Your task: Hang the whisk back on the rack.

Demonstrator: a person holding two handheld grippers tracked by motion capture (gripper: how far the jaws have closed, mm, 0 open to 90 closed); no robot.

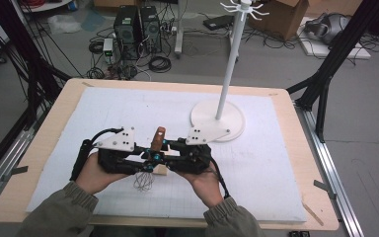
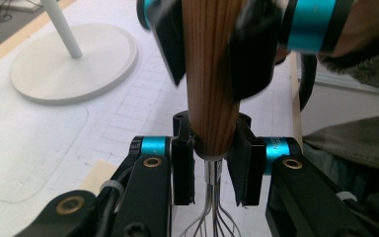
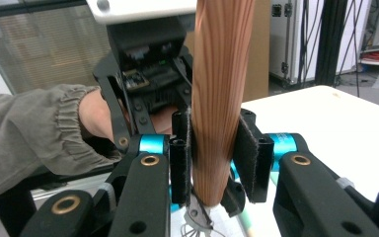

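In the high view, one whisk [image 1: 153,158] is standing nearly upright between the two grippers, its long axis running up and down — the rounded wooden handle is pointing up and slightly away, the thin wire balloon is hanging down over the surface [image 1: 266,163], a white, faintly gridded sheet on a pale wooden board. The left gripper [image 1: 139,157] and the right gripper [image 1: 164,157] are meeting at the handle from opposite sides, each topped by one grey three-cornered plate. One white stand [image 1: 217,121], a flat round base with a slim pole, is sitting just beyond the right gripper.

In the left gripper view, the left gripper's [image 2: 212,170] two black pads are pressing on the handle's lower end, just above the shiny metal collar where the wires are fanning out. The straight-grained wood is tapering downward, and the right gripper's jaws are clamping it higher up.

In the right gripper view, the right gripper [image 3: 212,163] is gripping the smooth reddish-brown handle between two fuzzy black pads — the handle is rising straight up out of frame
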